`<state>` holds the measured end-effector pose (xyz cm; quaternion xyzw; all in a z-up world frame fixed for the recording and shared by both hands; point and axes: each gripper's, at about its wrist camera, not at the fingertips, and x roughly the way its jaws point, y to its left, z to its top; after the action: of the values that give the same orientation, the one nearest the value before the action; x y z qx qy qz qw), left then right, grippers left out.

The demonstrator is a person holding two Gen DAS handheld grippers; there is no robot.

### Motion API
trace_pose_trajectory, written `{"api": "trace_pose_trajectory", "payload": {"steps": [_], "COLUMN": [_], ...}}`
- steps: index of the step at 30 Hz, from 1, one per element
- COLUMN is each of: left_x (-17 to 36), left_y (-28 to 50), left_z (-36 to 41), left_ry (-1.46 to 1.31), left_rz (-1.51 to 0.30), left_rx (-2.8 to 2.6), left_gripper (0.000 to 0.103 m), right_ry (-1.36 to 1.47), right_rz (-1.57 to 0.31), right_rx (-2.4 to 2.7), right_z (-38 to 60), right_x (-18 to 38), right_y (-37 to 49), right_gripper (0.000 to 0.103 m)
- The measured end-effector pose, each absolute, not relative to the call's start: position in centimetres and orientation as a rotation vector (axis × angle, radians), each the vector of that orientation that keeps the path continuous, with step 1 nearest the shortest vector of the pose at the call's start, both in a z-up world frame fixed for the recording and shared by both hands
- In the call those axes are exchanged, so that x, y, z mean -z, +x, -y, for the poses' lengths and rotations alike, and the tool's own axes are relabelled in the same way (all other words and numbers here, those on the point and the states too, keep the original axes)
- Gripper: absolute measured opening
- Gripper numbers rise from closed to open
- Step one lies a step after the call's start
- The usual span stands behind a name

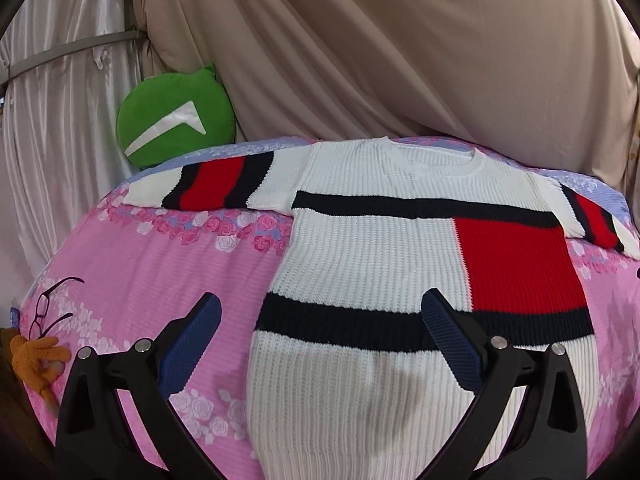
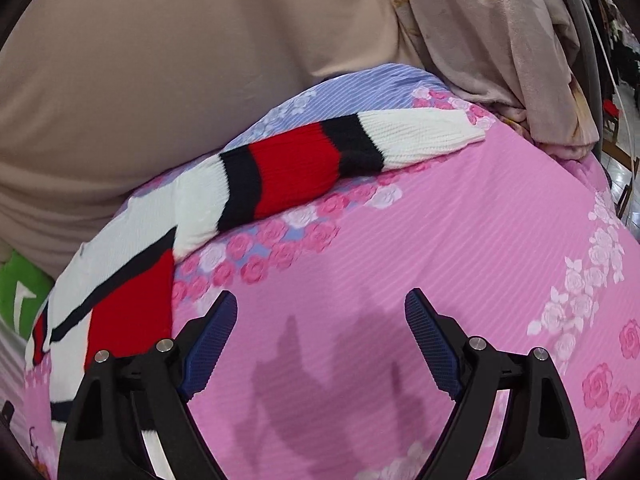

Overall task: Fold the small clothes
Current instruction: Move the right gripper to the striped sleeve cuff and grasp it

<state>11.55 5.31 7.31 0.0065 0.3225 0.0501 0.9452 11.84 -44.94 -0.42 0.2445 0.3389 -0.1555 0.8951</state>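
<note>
A white knit sweater [image 1: 360, 256] with black bands and red blocks lies flat, front up, on a pink floral bedsheet [image 1: 160, 264], both sleeves spread out sideways. My left gripper [image 1: 320, 308] is open and empty, hovering over the sweater's lower left part near the hem. In the right wrist view the sweater's right sleeve [image 2: 320, 160] stretches out across the sheet and its body [image 2: 128, 288] lies at the left. My right gripper [image 2: 320, 308] is open and empty above bare pink sheet [image 2: 440, 240], to the right of the sweater body and below the sleeve.
A green round cushion [image 1: 172, 116] leans at the back left. Black-rimmed glasses [image 1: 52, 304] and an orange plush toy [image 1: 36, 356] lie at the sheet's left edge. Beige drapes [image 1: 400, 48] hang behind. A flowered blanket [image 2: 500, 48] is piled at the far right.
</note>
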Motion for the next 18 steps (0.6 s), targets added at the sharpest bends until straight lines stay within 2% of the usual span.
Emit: {"api": "trace_pose_trajectory", "payload": {"steps": [13, 15, 16, 17, 18], "left_x": [-4.9, -4.6, -4.4, -4.4, -4.3], "left_y": [16.8, 17.5, 17.8, 18.1, 18.5], "left_z": [-4.3, -3.9, -3.7, -3.6, -3.5], "left_ry": [0.023, 0.028, 0.031, 0.032, 0.029], "left_rz": [-0.71, -0.716, -0.718, -0.719, -0.72], "left_rx": [-0.123, -0.117, -0.113, -0.111, -0.108], "left_gripper": [0.098, 0.098, 0.098, 0.098, 0.098], "right_ry": [0.754, 0.807, 0.834, 0.87, 0.903], "right_rz": [-0.725, -0.685, -0.677, -0.678, -0.674], "right_rx": [0.324, 0.332, 0.331, 0.327, 0.311], "right_z": [52.8, 53.9, 54.4, 54.9, 55.3], "right_x": [4.2, 4.4, 4.5, 4.7, 4.8], "right_y": [23.2, 23.7, 24.1, 24.7, 25.2], "right_gripper": [0.084, 0.081, 0.07, 0.052, 0.04]}}
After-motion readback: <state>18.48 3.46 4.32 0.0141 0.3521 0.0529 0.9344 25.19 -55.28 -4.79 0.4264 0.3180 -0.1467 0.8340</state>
